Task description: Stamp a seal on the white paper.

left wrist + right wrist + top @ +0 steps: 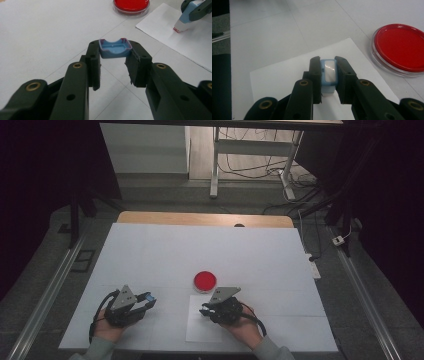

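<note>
The left hand-held gripper (113, 65) is clamped on a small blue cap (115, 48). In the left gripper view you can look into the cap: it is hollow like a tiny tray, with a curved dip in its far edge and bits of red on its rim. It sits right between the tips of the black jaws, above the bench (45, 37). In the high view the cap is just a blue speck (148, 296) at the front of that gripper (145, 301).

The right hand-held gripper (329, 75) is clamped on a blue stamp (328, 74). In the right gripper view the stamp is a boxy block with a shiny pale window on top and a white bottom part. It stands on a flat white sheet of paper (279, 75). The left gripper view shows the stamp from the side (186, 18): its white bottom has a red edge and touches the paper (160, 27).

A bit farther away, just past the paper, sits a round red ink pad (403, 47) in a clear, smooth dish. In the high view it lies on the white bench (150, 250), near the right gripper (206, 309) and ahead of it.
</note>
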`<state>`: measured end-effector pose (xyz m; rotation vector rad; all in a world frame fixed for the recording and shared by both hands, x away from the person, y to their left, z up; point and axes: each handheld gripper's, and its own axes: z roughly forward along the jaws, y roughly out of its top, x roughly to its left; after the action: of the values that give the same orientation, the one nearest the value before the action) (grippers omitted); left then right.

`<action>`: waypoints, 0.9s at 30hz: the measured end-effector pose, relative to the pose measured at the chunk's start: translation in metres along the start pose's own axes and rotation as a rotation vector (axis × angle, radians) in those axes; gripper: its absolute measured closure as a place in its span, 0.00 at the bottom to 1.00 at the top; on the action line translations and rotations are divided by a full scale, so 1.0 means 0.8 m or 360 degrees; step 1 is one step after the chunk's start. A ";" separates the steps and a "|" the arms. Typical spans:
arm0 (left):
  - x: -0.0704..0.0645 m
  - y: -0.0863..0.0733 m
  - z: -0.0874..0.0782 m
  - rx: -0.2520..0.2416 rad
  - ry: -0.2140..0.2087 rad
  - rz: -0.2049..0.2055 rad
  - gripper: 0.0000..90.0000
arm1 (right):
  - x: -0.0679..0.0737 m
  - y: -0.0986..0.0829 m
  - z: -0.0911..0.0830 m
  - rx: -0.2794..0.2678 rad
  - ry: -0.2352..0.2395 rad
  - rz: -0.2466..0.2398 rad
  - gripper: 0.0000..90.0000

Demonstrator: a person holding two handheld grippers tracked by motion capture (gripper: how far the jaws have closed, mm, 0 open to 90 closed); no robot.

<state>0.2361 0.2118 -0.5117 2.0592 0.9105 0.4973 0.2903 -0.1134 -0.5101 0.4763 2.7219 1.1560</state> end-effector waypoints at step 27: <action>0.000 0.000 0.001 0.0001 0.0002 0.0000 0.72 | 0.002 0.005 -0.004 -0.0028 -0.0018 0.0019 0.84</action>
<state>0.2366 0.2109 -0.5119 2.0597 0.9116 0.4983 0.2886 -0.1123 -0.5048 0.4956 2.7002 1.1756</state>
